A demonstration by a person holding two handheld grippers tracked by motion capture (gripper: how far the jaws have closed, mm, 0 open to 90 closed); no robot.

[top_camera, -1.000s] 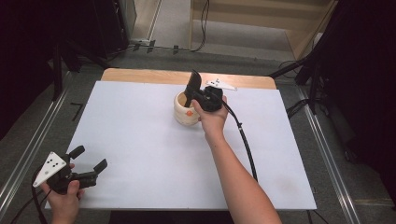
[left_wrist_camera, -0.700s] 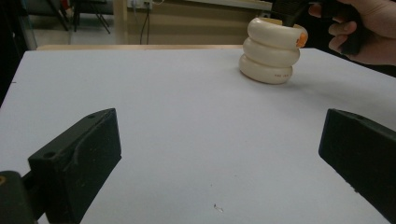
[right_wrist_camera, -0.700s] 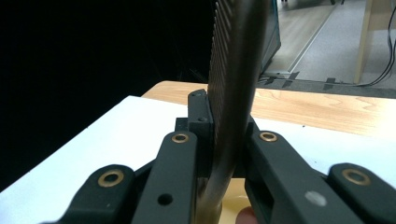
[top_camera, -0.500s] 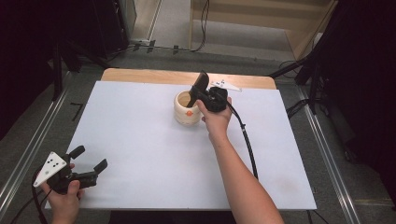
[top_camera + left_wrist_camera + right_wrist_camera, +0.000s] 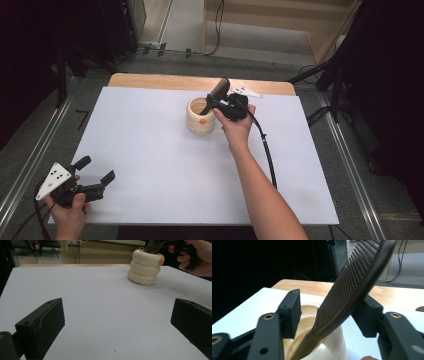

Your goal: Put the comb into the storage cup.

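Partly hidden, our comb (image 5: 352, 287) dips into the cup (image 5: 201, 116); our right gripper (image 5: 216, 100) has just been opening around it, left gripper (image 5: 95, 175) wide, empty.

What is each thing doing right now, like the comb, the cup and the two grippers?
Comb: standing tilted in the holder, handle end down inside, leaning on the rim.
Cream ringed holder: upright on the white table, comb inside.
Right gripper: jaws have just been opening; comb between them, left jaw apart from it.
Left gripper: open, holding nothing, just above the table.
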